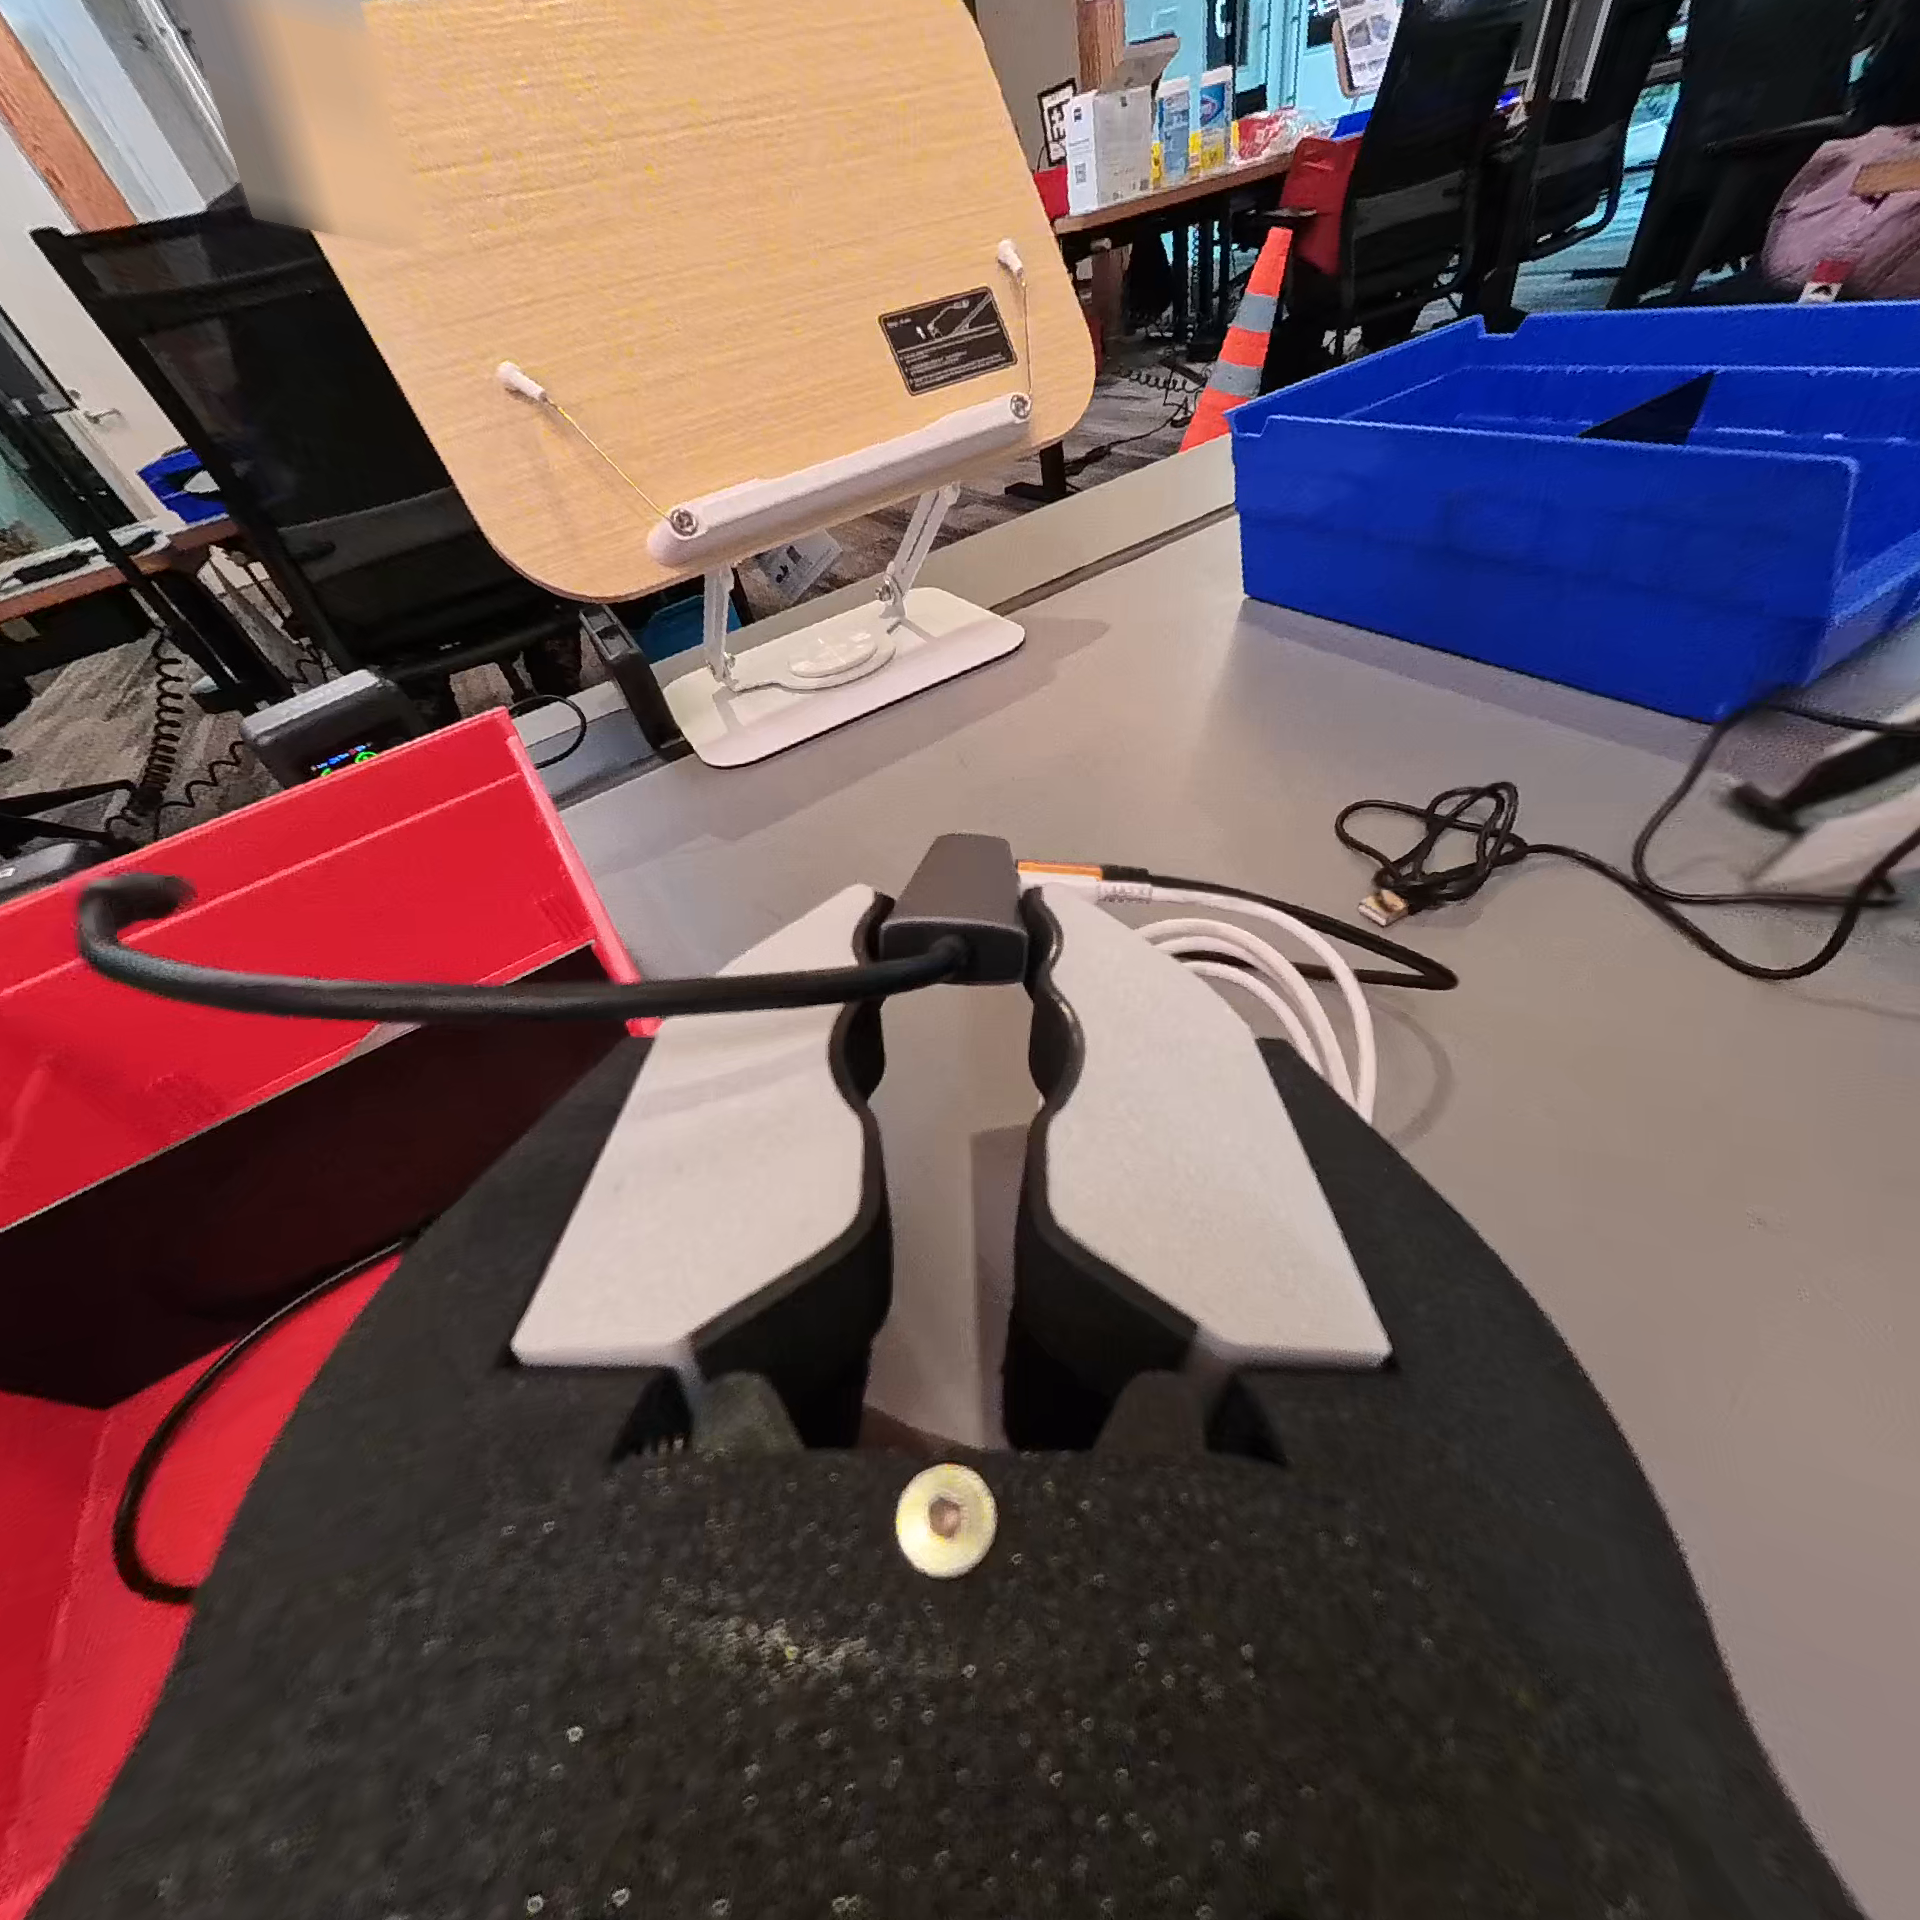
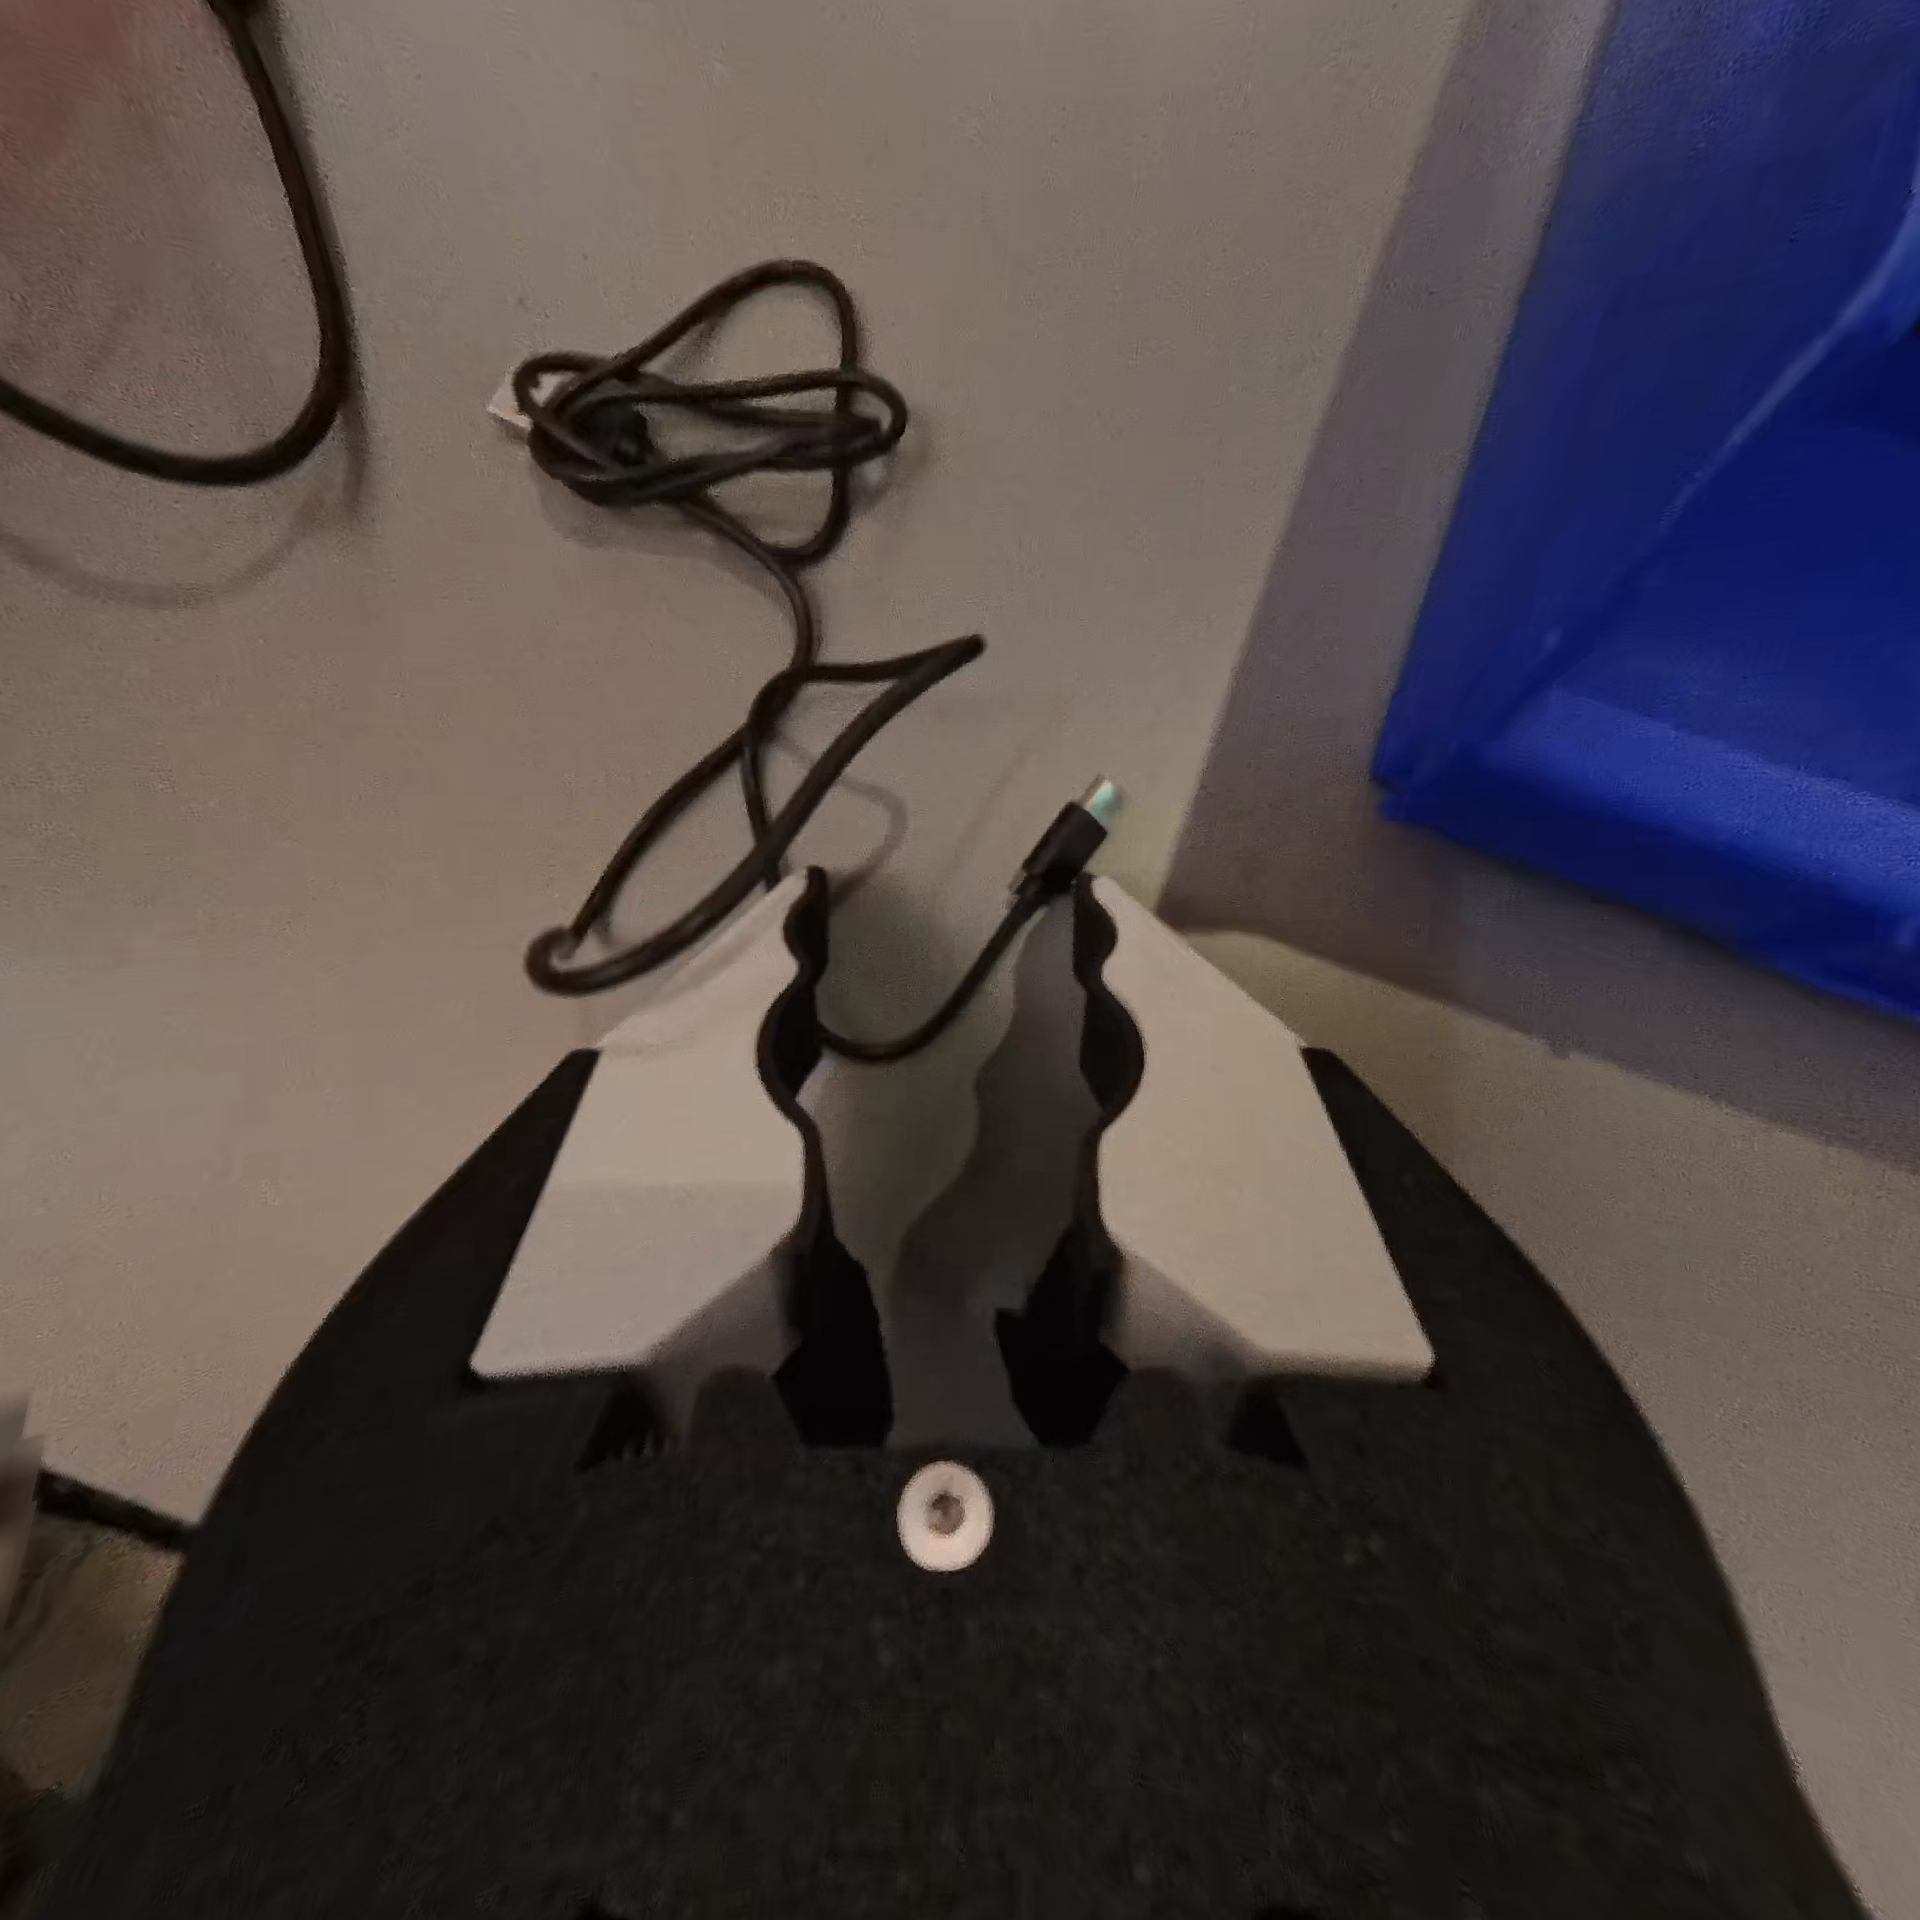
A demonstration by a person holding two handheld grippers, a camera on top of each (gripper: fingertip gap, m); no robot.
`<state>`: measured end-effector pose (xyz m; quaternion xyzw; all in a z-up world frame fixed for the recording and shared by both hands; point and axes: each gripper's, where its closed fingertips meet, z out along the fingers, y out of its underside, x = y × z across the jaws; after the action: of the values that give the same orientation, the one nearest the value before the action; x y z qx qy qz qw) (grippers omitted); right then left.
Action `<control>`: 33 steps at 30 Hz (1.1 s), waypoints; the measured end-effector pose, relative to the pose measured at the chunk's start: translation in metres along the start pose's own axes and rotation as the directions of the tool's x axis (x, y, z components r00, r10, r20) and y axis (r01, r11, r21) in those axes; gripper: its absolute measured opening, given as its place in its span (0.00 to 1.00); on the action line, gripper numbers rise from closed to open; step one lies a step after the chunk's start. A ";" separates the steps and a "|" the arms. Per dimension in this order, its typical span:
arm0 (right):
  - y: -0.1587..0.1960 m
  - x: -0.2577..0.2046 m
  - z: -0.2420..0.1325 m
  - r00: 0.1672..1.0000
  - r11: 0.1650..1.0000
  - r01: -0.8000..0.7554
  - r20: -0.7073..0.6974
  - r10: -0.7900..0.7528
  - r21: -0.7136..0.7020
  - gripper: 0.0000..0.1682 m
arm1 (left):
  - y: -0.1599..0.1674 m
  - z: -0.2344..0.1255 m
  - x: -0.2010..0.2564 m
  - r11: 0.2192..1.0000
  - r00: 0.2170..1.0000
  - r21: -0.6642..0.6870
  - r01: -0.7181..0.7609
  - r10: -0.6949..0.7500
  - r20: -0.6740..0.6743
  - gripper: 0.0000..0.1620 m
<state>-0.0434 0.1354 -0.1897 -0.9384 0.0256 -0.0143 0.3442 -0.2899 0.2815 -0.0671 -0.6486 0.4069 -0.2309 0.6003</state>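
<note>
Left wrist view: the left tongs (image 1: 951, 914) are closed nearly all the way onto a dark grey adapter block (image 1: 954, 902), gripped between the 2 fingertips and held above the grey counter (image 1: 1195, 727). A thick black cord (image 1: 436, 992) leaves the block's near end and arcs to the left over a red bin (image 1: 312, 894); the part of that bin's interior in view is dark, and its contents cannot be made out. Just beyond the fingertips, to the right, a coiled white cable (image 1: 1288, 956) with an orange-tipped plug lies on the counter. Farther right lies a bundled black USB cable (image 1: 1444, 847). A blue bin (image 1: 1558, 540) stands at the far right; a dark flat piece shows inside it. A wooden book stand (image 1: 707, 291) on a white base stands behind.

Right wrist view: the right tongs (image 2: 945, 883) are partly open and hold nothing. The same bundled black USB cable (image 2: 707, 436) lies ahead on the counter (image 2: 1091, 364), its free end looping between the 2 fingers, with the small plug (image 2: 1070, 836) just beside the right fingertip. The blue bin (image 2: 1683, 520) stands to the right.
</note>
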 end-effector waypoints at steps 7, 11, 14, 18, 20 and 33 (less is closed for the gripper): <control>-0.030 -0.008 0.022 0.974 0.975 0.223 0.027 -0.223 -0.009 0.05 | 0.004 -0.001 -0.005 1.000 1.000 -0.010 0.018 -0.018 0.004 0.14; -0.052 -0.007 -0.003 0.916 0.908 0.400 -0.052 -0.397 0.126 0.05 | 0.003 -0.002 -0.005 0.999 0.999 0.003 0.041 -0.041 -0.009 0.14; -0.075 -0.009 -0.023 0.754 0.738 0.654 -0.223 -0.617 0.168 0.05 | 0.002 -0.001 -0.001 1.000 0.999 0.004 0.028 -0.028 -0.020 0.14; -0.024 -0.065 -0.010 0.574 0.590 0.786 0.138 -0.807 0.182 0.05 | 0.002 0.000 0.005 1.000 0.999 -0.002 0.009 -0.009 -0.031 0.14; 0.000 -0.099 -0.023 0.508 0.616 0.739 0.377 -0.775 0.271 0.05 | 0.002 -0.001 0.005 1.000 1.000 -0.001 -0.007 0.007 -0.029 0.14; 0.011 -0.074 -0.044 0.720 0.914 0.373 0.572 -0.394 0.161 0.12 | 0.008 0.002 0.009 1.000 0.998 -0.021 0.002 -0.003 -0.059 0.14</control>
<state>-0.1196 0.1027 -0.1641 -0.8739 -0.2781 0.2079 0.3403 -0.2850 0.2762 -0.0768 -0.6483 0.4261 -0.2466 0.5808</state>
